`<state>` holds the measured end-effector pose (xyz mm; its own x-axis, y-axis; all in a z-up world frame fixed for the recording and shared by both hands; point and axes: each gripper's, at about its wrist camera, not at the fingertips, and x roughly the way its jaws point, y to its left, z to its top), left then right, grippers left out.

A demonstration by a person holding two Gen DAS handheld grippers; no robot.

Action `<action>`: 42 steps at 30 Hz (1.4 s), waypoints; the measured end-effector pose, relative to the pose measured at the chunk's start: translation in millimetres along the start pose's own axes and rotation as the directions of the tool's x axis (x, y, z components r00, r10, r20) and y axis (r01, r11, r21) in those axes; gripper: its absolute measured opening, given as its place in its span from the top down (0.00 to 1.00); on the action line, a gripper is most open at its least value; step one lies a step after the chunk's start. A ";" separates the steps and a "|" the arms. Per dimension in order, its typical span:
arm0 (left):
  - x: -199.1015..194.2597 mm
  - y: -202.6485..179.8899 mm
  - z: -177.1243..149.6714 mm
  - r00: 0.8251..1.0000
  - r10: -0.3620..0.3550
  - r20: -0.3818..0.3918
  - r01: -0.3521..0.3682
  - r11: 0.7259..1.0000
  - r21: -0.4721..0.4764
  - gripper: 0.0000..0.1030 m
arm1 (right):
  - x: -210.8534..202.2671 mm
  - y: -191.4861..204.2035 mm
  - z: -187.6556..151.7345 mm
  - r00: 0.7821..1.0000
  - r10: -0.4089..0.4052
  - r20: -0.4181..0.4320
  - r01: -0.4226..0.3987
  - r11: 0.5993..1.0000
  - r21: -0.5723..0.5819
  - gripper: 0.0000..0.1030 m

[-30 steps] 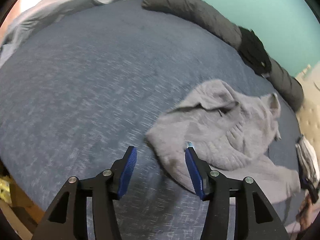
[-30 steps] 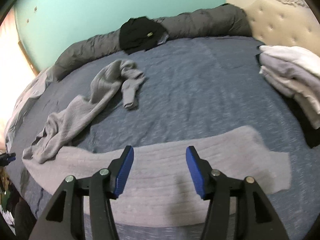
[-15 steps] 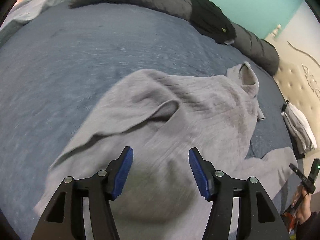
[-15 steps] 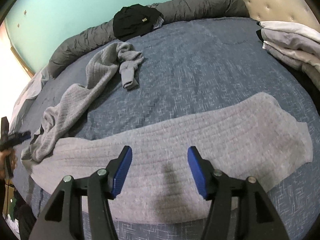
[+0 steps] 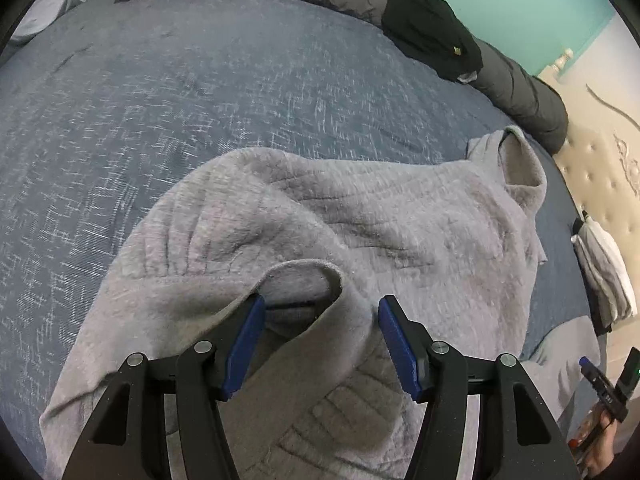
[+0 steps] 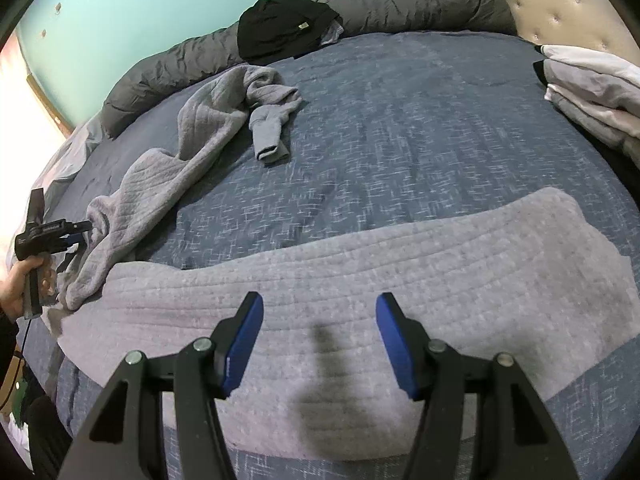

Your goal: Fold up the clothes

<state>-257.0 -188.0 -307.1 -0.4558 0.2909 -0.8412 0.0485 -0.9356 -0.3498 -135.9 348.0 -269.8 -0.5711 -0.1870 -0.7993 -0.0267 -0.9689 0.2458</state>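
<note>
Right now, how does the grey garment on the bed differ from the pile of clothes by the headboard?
The grey garment lies spread out and rumpled, one end bunched; the pile is folded and stacked. The garment is one grey piece; the pile holds several pale layers. Both rest on the blue bedcover.

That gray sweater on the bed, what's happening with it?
A person is folding clothes with a gripper in each hand. The gray sweater lies spread on the blue bed, one part flat, the rest bunched. The left gripper is open around a raised fold of it. The right gripper hovers open over the flat part. A folded pile waits by the headboard.
</note>
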 end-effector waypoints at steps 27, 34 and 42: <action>-182.8 117.6 65.2 0.943 0.178 0.281 -0.122 0.971 -0.206 0.97 | -8.3 15.5 7.5 0.999 0.026 0.024 -0.025 0.999 -0.023 0.42; -144.1 133.2 87.7 0.960 0.187 0.208 -0.129 0.956 -0.263 0.97 | -7.1 16.4 12.1 1.000 0.017 0.021 -0.016 0.999 -0.034 0.42; -125.7 141.2 70.1 0.958 0.241 0.158 -0.195 0.946 -0.259 0.86 | 0.7 17.8 15.2 1.000 0.009 0.000 -0.009 0.999 -0.041 0.41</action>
<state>-255.1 -370.7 -221.9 -0.5656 0.0217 -0.8244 0.3652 -0.8897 -0.2740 -149.3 333.0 -257.7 -0.5712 -0.1962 -0.7970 0.0122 -0.9729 0.2308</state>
